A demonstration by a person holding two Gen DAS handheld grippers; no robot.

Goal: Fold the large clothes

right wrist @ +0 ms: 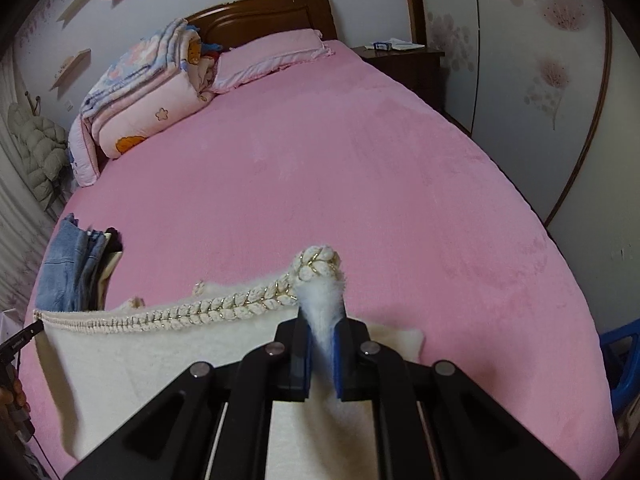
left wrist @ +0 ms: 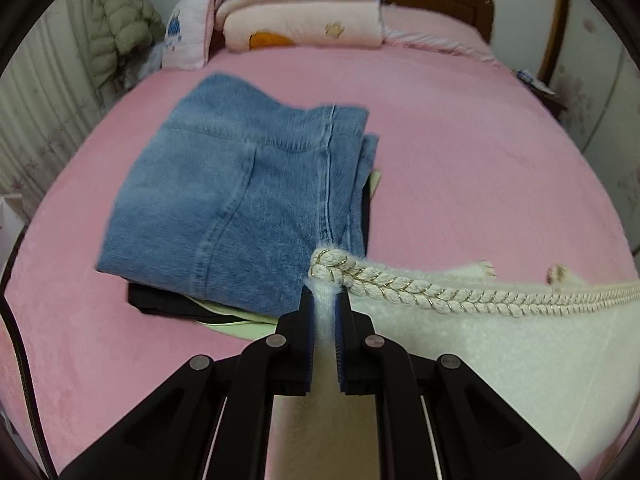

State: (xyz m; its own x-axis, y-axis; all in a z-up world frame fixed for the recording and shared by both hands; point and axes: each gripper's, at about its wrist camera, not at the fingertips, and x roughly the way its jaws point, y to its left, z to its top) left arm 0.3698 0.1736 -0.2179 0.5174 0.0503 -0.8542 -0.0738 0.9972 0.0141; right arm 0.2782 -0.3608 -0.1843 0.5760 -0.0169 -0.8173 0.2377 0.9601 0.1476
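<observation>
A fluffy cream-white garment (left wrist: 500, 352) with a braided rope trim (left wrist: 440, 292) is stretched between my two grippers above the pink bed. My left gripper (left wrist: 325, 300) is shut on one corner of it, just in front of a stack of folded clothes topped by blue jeans (left wrist: 240, 200). My right gripper (right wrist: 322, 316) is shut on the other corner of the white garment (right wrist: 140, 360), whose trim (right wrist: 224, 306) runs off to the left. The left gripper's tip (right wrist: 24, 336) shows at the right wrist view's left edge.
The pink bed sheet (right wrist: 360, 180) spreads ahead. Folded quilts (right wrist: 148, 88) and a pink pillow (right wrist: 272, 56) lie at the wooden headboard (right wrist: 264, 12). A nightstand (right wrist: 404, 60) stands at the far right. The jeans stack (right wrist: 72, 268) lies at the left. A puffer jacket (left wrist: 116, 28) hangs on the wall.
</observation>
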